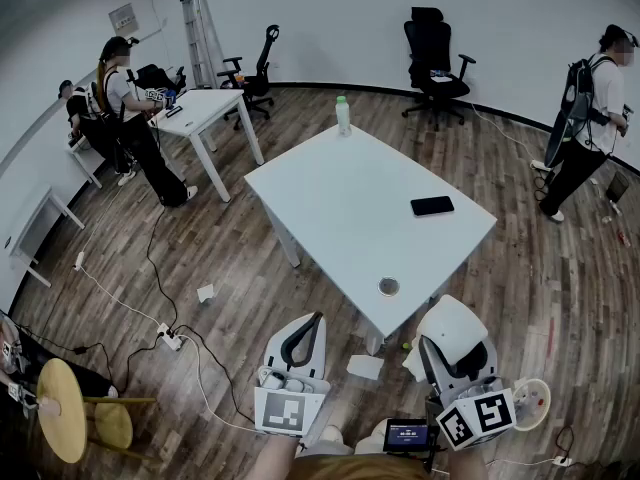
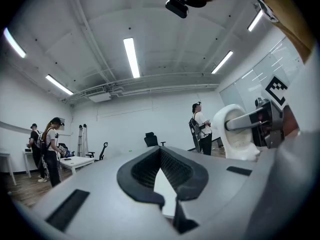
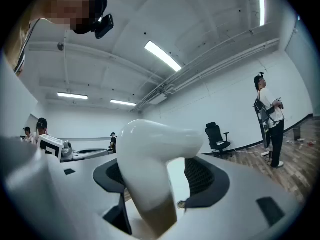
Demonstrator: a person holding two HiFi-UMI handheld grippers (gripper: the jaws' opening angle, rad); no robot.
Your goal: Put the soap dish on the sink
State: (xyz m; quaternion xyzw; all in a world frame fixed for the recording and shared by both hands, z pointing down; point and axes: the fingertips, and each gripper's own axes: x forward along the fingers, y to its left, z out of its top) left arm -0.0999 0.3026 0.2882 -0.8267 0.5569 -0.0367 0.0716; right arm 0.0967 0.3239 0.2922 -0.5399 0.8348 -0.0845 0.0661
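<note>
My right gripper is shut on a white, rounded soap dish, low in the head view just off the near corner of the white table. In the right gripper view the soap dish fills the gap between the wide-spread jaws of the right gripper. From the left gripper view the dish shows at the right, clamped by a metal finger. My left gripper is shut and empty beside it; its pads meet at the left gripper. No sink is in view.
The table carries a black phone, a bottle and a small round dish. Cables and a power strip lie on the wooden floor, with a yellow stool at the left. Office chairs, a second table and several people stand around.
</note>
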